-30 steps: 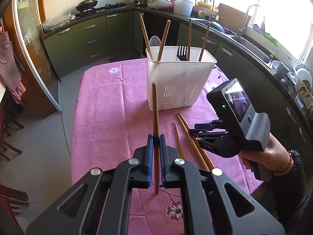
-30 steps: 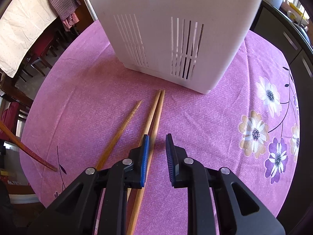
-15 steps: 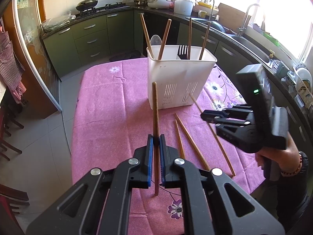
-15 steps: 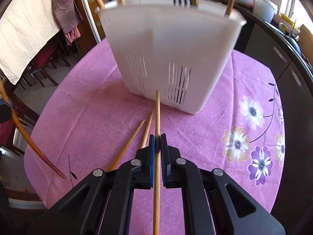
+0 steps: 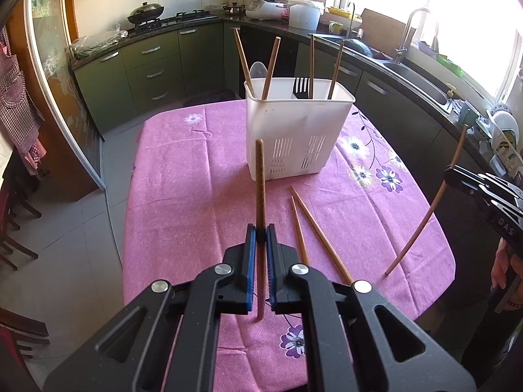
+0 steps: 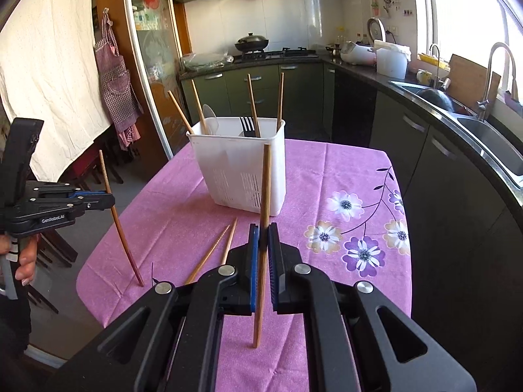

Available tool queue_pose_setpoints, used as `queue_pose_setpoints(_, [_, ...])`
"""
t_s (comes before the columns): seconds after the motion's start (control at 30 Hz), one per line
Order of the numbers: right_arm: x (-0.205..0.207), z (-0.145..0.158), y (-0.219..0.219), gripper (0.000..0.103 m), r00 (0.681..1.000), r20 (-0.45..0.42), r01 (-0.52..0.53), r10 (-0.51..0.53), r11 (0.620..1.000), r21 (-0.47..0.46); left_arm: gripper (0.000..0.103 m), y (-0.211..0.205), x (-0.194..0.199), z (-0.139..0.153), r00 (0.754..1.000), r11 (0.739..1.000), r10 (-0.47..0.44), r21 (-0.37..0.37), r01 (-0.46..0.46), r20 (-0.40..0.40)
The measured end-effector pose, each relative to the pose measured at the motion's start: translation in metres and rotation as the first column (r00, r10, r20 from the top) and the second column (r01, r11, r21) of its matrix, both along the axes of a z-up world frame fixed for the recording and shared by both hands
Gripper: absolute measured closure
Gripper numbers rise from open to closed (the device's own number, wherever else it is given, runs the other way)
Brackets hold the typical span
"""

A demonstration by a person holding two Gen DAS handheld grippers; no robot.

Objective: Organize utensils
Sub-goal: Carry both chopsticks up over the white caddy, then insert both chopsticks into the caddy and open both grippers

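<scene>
My left gripper (image 5: pixel 260 233) is shut on a dark wooden chopstick (image 5: pixel 260 189), held upright above the pink tablecloth; it also shows at the left of the right wrist view (image 6: pixel 109 201). My right gripper (image 6: pixel 263 232) is shut on a lighter chopstick (image 6: pixel 265 183), lifted off the table and upright; it appears at the right edge of the left wrist view (image 5: pixel 449 178). The white utensil holder (image 5: pixel 299 130) stands mid-table with several chopsticks, a black fork (image 5: pixel 301 87) and a spoon in it. Two chopsticks (image 5: pixel 318 232) lie on the cloth in front of it.
The table with the pink flowered cloth (image 5: pixel 183 176) is narrow; its edges drop to a tiled floor at the left. Dark green cabinets, a stove with a wok (image 5: pixel 145 9) and a sink (image 5: pixel 415 75) ring the room. Chairs stand at the far left.
My right gripper closed on one of the three chopsticks lying on the cloth, lifted it and drew back to the right, tilting it upright. My left gripper stayed still with its chopstick.
</scene>
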State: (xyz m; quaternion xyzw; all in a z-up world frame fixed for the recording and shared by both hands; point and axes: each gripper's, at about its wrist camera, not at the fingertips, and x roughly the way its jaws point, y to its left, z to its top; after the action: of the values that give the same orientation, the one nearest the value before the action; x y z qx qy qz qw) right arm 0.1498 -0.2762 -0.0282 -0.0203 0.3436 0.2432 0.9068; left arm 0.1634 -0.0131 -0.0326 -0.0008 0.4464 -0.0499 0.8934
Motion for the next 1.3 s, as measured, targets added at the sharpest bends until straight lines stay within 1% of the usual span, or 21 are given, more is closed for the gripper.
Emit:
queue_pose_setpoints(0.03, [-0.005,0.0,-0.009,0.096,1.0,0.005,0.001,-0.001,1.0,0.005,0.097,-0.001,-0.003,0.001,1.0,1.0,-0.002,-0.001,0.002,0.004])
queue_pose_setpoints(0.17, [-0.02,0.004,-0.019,0.096,1.0,0.009,0.002,-0.003,1.0,0.017,0.097,-0.003,-0.009,0.003,1.0,1.0,-0.013,-0.001,0.013,0.006])
queue_pose_setpoints(0.43, [-0.01,0.007,-0.017,0.096,1.0,0.003,-0.005,0.005,0.999,0.035,0.097,-0.009,-0.002,0.014,0.999,0.999,-0.032,-0.015,0.032,0.003])
queue_pose_setpoints(0.57, [0.002,0.015,-0.013,0.096,1.0,0.013,-0.01,0.01,0.999,0.04,0.097,-0.014,0.013,0.028,0.999,0.998,-0.054,-0.021,0.054,0.003])
queue_pose_setpoints(0.67, [0.013,0.03,-0.01,0.096,0.999,0.031,-0.015,0.014,0.999,0.044,0.097,-0.02,0.026,0.045,0.998,0.998,-0.063,-0.017,0.064,0.02])
queue_pose_setpoints(0.87, [0.034,0.073,0.0,0.096,0.997,0.069,-0.041,0.038,0.998,0.05,0.097,-0.033,0.049,0.082,0.995,0.996,-0.089,-0.015,0.09,0.047])
queue_pose_setpoints(1.13, [0.072,0.123,0.011,0.096,0.996,0.076,-0.059,0.052,0.994,0.088,0.097,-0.05,0.078,0.142,0.987,0.992,-0.118,-0.025,0.122,0.105])
queue_pose_setpoints(1.23, [0.087,0.143,0.016,0.096,0.994,0.105,-0.05,0.039,0.993,0.109,0.097,-0.054,0.094,0.159,0.986,0.993,-0.111,-0.025,0.115,0.124])
queue_pose_setpoints(1.3, [0.099,0.157,0.02,0.096,0.992,0.125,-0.042,0.026,0.991,0.125,0.097,-0.054,0.105,0.168,0.983,0.996,-0.087,-0.018,0.091,0.159])
